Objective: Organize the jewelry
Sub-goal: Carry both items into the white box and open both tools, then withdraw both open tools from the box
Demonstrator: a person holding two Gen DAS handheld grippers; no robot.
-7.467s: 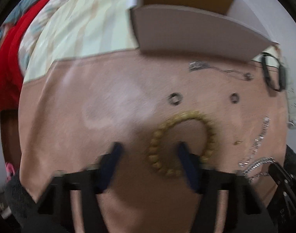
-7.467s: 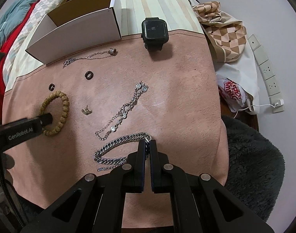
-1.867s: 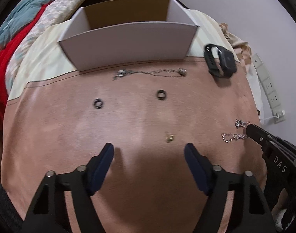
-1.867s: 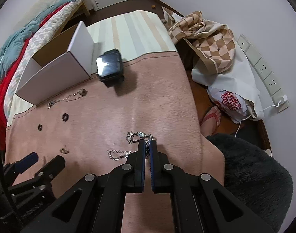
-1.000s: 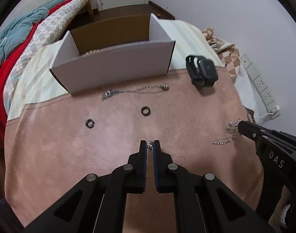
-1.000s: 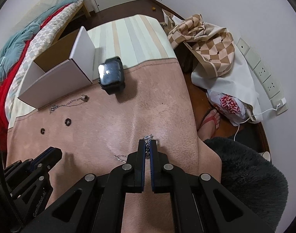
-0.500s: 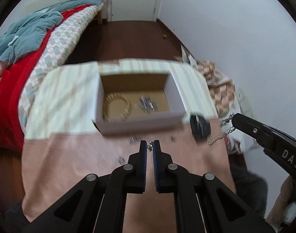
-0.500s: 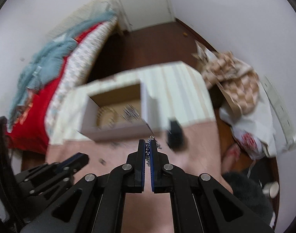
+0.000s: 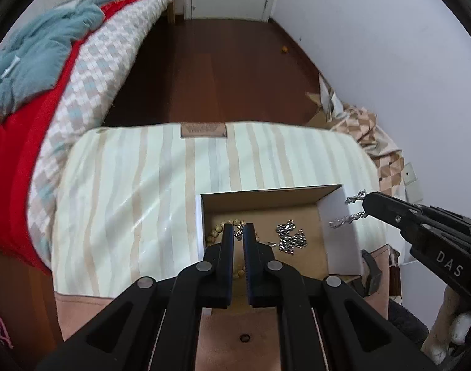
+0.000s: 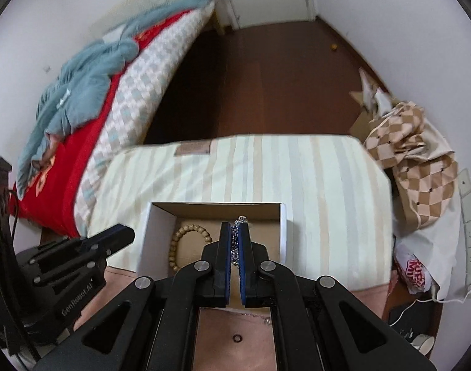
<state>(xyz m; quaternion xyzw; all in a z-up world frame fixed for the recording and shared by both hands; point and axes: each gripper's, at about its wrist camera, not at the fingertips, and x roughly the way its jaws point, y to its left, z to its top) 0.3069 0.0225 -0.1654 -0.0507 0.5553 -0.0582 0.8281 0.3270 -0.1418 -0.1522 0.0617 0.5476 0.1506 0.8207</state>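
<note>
My left gripper is shut on a small gold charm and hangs over the left part of the open white box. On the box's brown floor lie a wooden bead bracelet and a heavy silver chain. My right gripper is shut on a thin silver chain, which dangles beside the box's right wall in the left wrist view. In the right wrist view its tips are above the middle of the box. The left gripper shows at that view's left.
The box stands on a striped cloth at the edge of a pink mat. A dark ring lies on the mat and a black watch sits by the box's right corner. A bed and floor lie beyond.
Both grippers have risen and travelled from over the pink mat to above the box, each still shut on its piece. The box's inside, with bracelet and chain, has come into view.
</note>
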